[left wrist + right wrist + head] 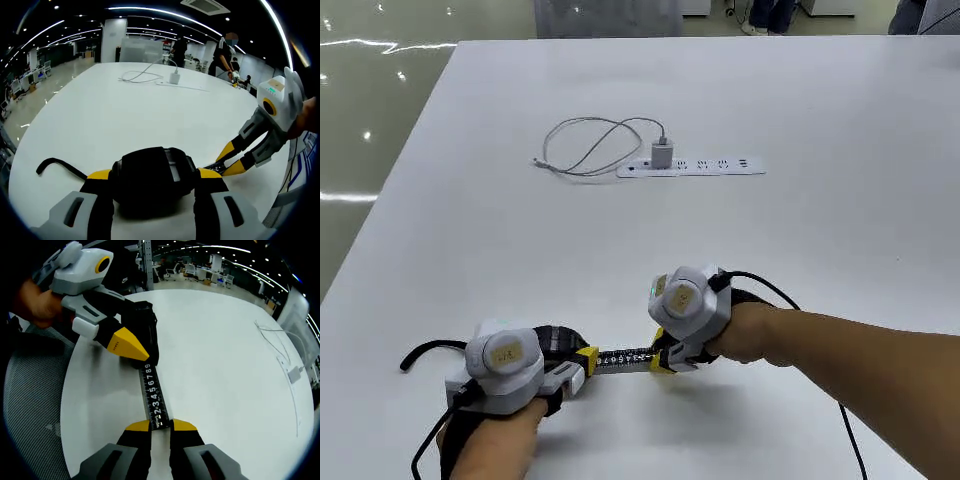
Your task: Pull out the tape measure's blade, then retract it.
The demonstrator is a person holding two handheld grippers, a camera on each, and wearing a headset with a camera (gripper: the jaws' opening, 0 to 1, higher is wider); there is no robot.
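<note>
Gripping the black tape measure case (pixel 152 180) by its two sides, the left tool (pixel 155 173) has its yellow-tipped jaws closed against the housing. The case sits low at the near edge of the white tabletop (pixel 770 100); whether it touches the surface cannot be confirmed. A black wrist strap (pixel 57 165) trails from the case to the left across the tabletop.

A short length of blade (pixel 152 395) is drawn out of the case and runs straight to the right tool (pixel 160 426). That tool's jaws are narrowed onto the blade's free end and pinch it between the yellow tips. Printed digits 2 through 9 are legible on the exposed blade in the right gripper view. In the head view the two tools lie close together, with the blade spanning the gap between them.

Further back on the tabletop, well apart from the tools, lies a white power strip (pixel 705 165) with a white charger (pixel 663 153) plugged into its left end. A looped white cable (pixel 585 145) leads from the charger.
</note>
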